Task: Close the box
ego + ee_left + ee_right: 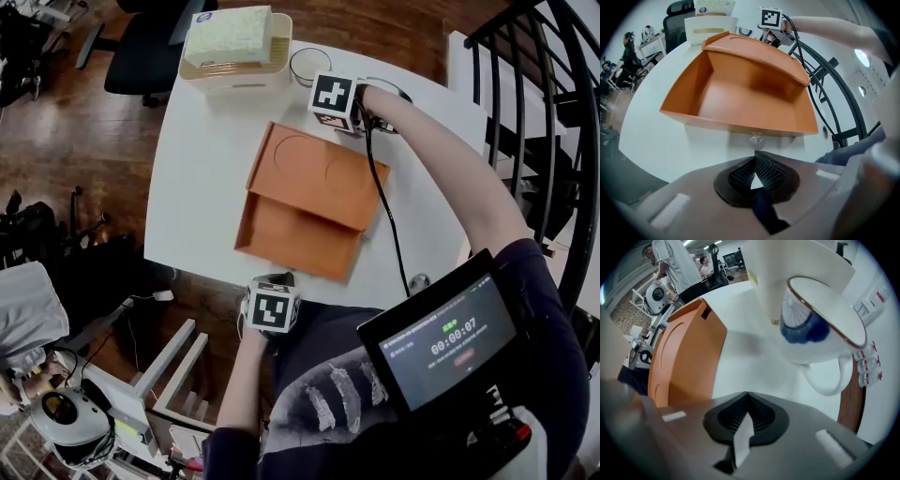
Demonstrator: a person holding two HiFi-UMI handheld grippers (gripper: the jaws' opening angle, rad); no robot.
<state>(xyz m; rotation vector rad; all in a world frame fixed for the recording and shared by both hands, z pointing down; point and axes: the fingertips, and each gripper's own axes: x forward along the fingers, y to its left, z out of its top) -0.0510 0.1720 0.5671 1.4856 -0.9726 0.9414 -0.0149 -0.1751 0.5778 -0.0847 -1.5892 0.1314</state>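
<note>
An orange box lies open in the middle of the white table, its lid hinged at the far side and leaning over the base. In the left gripper view the hollow base faces me under the tilted lid, with a small clear knob on the near wall. My left gripper is at the table's near edge, just short of the box, shut and empty. My right gripper hovers by the lid's far corner, shut and empty, the lid to its left.
A white mug with a blue inside stands close in front of the right gripper, before a white basket with a pale pack on top. A black cable trails across the table. Chair and stair railing flank the table.
</note>
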